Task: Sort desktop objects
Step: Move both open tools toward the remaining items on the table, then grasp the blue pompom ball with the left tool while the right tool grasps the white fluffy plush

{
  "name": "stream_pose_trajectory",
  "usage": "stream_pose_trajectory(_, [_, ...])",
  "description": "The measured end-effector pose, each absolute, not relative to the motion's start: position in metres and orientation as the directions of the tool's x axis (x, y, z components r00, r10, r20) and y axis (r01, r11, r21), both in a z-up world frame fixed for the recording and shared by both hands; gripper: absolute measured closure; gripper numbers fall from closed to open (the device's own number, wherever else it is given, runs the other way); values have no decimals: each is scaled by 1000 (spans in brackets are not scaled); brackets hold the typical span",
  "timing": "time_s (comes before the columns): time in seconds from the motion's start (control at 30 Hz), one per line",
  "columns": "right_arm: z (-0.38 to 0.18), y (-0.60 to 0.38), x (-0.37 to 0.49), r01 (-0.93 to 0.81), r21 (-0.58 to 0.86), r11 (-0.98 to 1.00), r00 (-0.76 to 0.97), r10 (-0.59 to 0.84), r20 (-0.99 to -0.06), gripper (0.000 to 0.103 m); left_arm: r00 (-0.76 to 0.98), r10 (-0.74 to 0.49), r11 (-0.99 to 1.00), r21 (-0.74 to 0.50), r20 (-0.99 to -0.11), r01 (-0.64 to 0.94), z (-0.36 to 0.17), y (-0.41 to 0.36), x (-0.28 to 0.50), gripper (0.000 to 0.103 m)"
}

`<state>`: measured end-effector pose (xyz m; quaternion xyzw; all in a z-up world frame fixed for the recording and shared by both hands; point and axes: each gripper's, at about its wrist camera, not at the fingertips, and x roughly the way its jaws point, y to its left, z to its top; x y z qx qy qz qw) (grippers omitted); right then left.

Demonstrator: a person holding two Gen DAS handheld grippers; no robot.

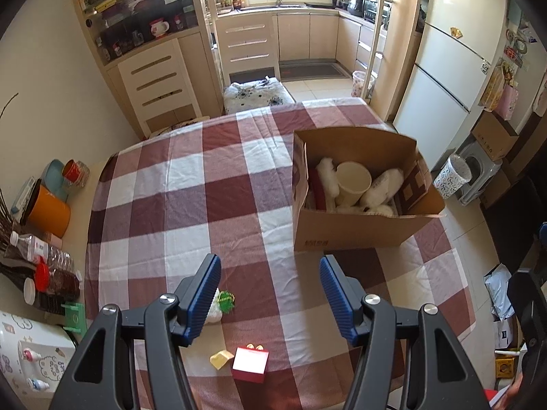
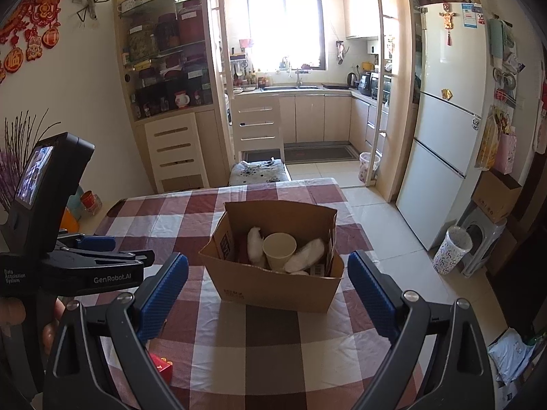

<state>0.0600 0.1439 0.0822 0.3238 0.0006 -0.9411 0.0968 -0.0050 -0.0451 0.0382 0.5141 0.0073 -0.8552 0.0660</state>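
While both grippers hang wide open and empty | left gripper (image 1: pixel 270 285) hovers nearest small red cardboard box (image 1: pixel 250 364), low on checked counter (image 1: pixel 171 188), below its fingers (image 1: pixel 205 294) | open brown cardboard carton (image 1: pixel 359 205) far-right | right gripper (image 2: pixel 268 287) faces carton

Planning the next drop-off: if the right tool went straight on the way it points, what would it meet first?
Probably the cardboard box: it sits centred between the open right tool fingers, nothing showing between. Depth is unclear.
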Motion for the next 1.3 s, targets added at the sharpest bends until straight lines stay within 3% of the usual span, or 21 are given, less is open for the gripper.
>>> stream_pose_trajectory(0.67, [26, 108, 75, 286, 30, -958, -691, -227, -687, 7, -337, -112, -982, 53, -935, 180, -35, -77, 41, 41])
stream_pose_trajectory(0.9, [-45, 84, 82, 360, -5, -933, -607, -230, -761, 7, -252, -32, -951, -48, -967, 305, -109, -146, 92, 41])
stream_pose_trajectory(1.07, [-103, 65, 83, 409, 48, -911, -481, -260, -837, 7, -229, -65, -909, -37, -971, 414, -153, -217, 128, 41])
stream_pose_trajectory(1.3, [-141, 33, 83, 481, 63, -874, -407, -286, -867, 7, -308, -51, -965, -33, -950, 262, -183, -236, 122, 41])
